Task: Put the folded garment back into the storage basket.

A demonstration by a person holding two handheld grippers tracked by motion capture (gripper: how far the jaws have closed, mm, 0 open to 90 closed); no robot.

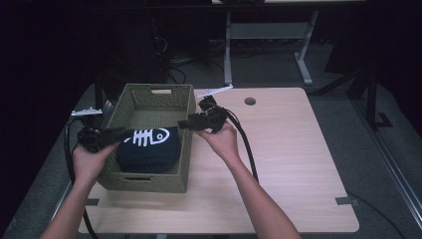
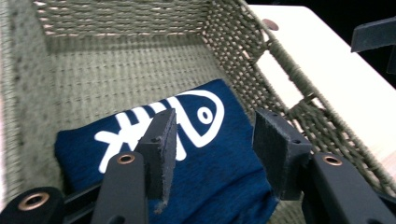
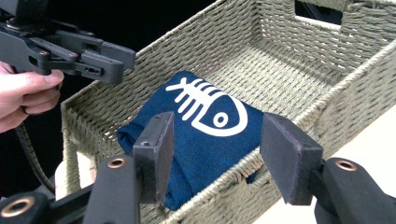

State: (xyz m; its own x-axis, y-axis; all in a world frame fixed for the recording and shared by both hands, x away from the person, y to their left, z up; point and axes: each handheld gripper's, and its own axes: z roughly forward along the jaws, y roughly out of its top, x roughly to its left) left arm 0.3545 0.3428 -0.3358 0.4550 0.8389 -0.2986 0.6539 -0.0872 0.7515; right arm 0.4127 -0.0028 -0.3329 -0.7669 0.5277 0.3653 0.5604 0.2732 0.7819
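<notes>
Two grippers hang over a green woven basket [image 1: 185, 164]. A folded blue cloth [image 1: 149, 149] with a white fish bone on it lies inside, at the six o'clock end. The left gripper [image 1: 121, 132] is at nine o'clock of the cloth, the right gripper [image 1: 183, 124] at two o'clock. Both have open jaws with nothing held between them.

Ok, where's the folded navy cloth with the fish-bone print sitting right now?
The navy cloth lies folded inside the woven basket, in the end nearer the person, at the left of the table in the high view.
</notes>
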